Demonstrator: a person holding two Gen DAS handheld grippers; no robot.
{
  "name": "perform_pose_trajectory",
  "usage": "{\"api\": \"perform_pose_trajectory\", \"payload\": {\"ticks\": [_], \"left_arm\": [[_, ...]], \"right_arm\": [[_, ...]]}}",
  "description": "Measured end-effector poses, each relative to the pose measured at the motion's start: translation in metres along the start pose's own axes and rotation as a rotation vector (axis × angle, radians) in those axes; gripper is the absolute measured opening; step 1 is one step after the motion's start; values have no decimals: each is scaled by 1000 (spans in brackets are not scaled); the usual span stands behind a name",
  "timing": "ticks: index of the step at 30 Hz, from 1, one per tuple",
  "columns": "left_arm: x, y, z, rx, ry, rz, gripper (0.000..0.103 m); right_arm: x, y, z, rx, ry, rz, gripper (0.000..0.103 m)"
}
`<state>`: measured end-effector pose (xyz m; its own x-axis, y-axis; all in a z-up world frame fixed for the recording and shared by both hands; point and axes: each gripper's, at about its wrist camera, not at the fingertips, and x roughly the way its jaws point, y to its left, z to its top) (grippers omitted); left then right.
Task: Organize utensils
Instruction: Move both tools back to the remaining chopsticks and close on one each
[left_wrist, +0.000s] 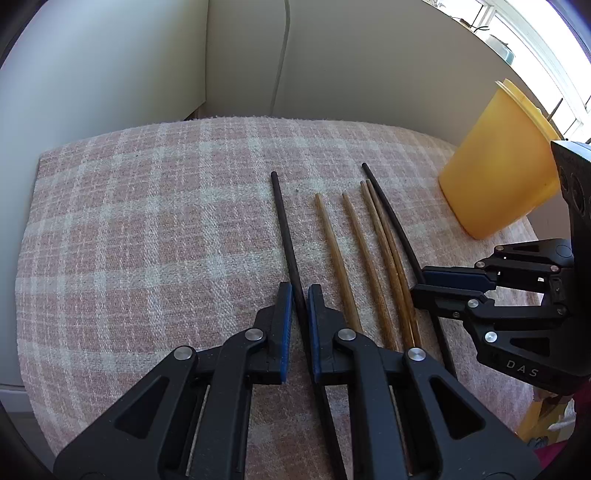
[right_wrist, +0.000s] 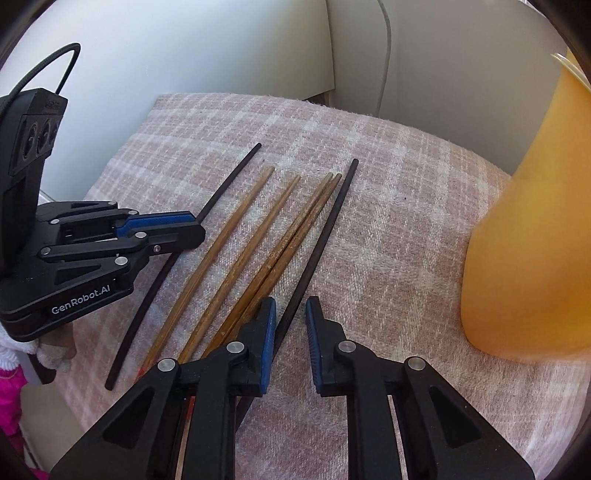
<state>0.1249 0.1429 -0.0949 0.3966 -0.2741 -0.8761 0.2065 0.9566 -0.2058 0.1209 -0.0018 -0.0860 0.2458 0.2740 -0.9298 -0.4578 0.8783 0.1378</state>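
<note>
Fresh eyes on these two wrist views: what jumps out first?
Six chopsticks lie fanned on the pink plaid cloth: four wooden chopsticks between two black ones. Each gripper straddles a black stick: the left gripper over the left black chopstick, the right gripper over the right black chopstick. A tall yellow cup stands to the right of the sticks.

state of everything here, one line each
left claw, shut on the left thin black chopstick
right claw, open around the right thin black chopstick, not clamped
four brown wooden chopsticks, lying loose on the pink checked cloth
yellow plastic cup, standing upright, untouched
</note>
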Motion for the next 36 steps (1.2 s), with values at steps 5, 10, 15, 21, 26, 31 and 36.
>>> {"api": "perform_pose_trajectory", "payload": {"ticks": [5,10,15,21,26,31,36], "left_arm": [[-4,0,0,-21,-23,-15,6],[-17,10,-9,-63,-66,-37,5],[-36,17,-12,-91,-114,-55,5],[-64,19,-21,-110,-197,-78,4],[-61,10,-20,-66,-171,-43,4],[-22,-8,-10,-49,47,25,30],[-13,-22,-7,79,81,109,15]], "right_arm": [[2,-2,3,32,4,9,8],[-2,-8,-4,85,-17,41,4],[-18,-16,-16,104,-54,74,4],[-36,-19,-23,110,-120,95,4],[-53,-20,-30,94,-177,87,4],[-61,-20,-33,79,-189,74,4],[-66,-20,-32,68,-200,67,4]]}}
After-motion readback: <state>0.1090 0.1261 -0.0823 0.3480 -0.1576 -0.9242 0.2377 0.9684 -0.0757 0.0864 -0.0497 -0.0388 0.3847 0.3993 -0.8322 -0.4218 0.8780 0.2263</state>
